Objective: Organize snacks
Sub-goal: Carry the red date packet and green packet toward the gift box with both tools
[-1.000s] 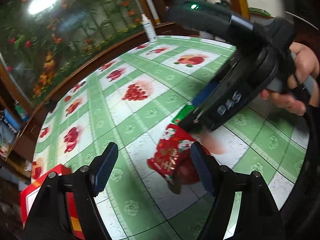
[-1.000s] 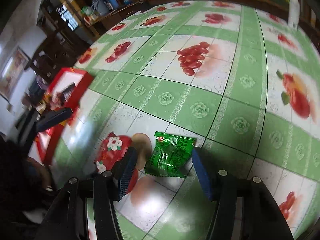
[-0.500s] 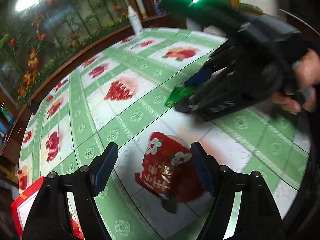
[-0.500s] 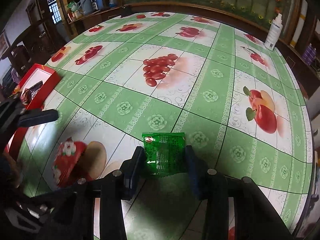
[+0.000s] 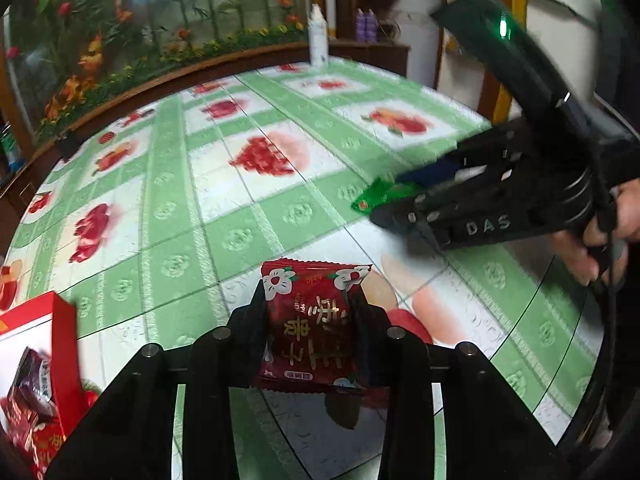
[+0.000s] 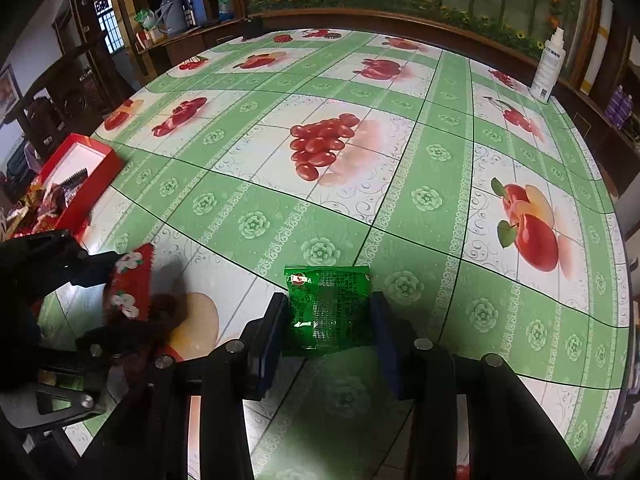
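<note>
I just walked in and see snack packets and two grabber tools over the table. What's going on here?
A person is tidying snacks with a handheld gripper in each hand. The left gripper is closing its fingers on a red snack packet, pads at its sides. The right gripper is clamped on a green snack packet. Both packets sit low over the fruit-print tablecloth. A red box at the table's edge already holds a few packets.
</note>
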Demonstrator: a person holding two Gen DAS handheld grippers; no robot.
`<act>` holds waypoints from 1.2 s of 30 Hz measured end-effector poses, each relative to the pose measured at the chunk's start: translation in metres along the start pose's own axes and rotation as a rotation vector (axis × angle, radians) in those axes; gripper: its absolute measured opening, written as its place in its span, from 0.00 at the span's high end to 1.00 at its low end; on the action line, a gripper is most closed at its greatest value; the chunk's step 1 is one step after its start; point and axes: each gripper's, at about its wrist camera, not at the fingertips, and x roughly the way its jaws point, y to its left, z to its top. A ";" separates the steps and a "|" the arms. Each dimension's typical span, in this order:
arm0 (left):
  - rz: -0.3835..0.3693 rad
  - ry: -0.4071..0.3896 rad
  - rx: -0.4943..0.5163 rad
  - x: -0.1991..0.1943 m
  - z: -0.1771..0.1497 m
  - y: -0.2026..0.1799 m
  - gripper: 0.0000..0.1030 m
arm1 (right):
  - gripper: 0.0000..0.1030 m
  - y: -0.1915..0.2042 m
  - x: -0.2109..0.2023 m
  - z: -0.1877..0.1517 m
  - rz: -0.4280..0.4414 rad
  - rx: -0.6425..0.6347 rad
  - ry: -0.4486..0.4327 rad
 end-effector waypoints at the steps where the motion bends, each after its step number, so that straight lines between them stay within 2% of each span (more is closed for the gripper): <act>1: -0.010 -0.009 -0.023 -0.004 0.000 0.002 0.68 | 0.59 -0.002 0.000 0.001 0.013 0.012 -0.001; 4: -0.004 -0.026 -0.046 -0.015 0.000 0.005 0.68 | 0.59 -0.005 -0.001 0.002 0.061 0.043 -0.012; 8: 0.044 -0.058 -0.072 -0.037 -0.003 0.005 0.68 | 0.59 -0.005 -0.003 0.004 0.141 0.063 -0.026; 12: 0.103 -0.088 -0.077 -0.057 -0.011 0.004 0.68 | 0.59 -0.004 -0.003 0.005 0.166 0.070 -0.045; 16: 0.147 -0.110 -0.145 -0.079 -0.025 0.018 0.67 | 0.59 -0.011 -0.001 0.008 0.174 0.115 -0.069; 21: 0.248 -0.149 -0.272 -0.112 -0.041 0.055 0.67 | 0.59 -0.017 0.000 0.011 0.184 0.168 -0.109; 25: 0.347 -0.187 -0.307 -0.132 -0.051 0.073 0.67 | 0.59 -0.018 -0.002 0.016 0.195 0.204 -0.148; 29: 0.437 -0.220 -0.322 -0.150 -0.061 0.085 0.67 | 0.59 -0.016 -0.004 0.024 0.231 0.303 -0.197; 36: 0.498 -0.251 -0.344 -0.168 -0.072 0.100 0.67 | 0.59 0.009 0.001 0.035 0.333 0.428 -0.249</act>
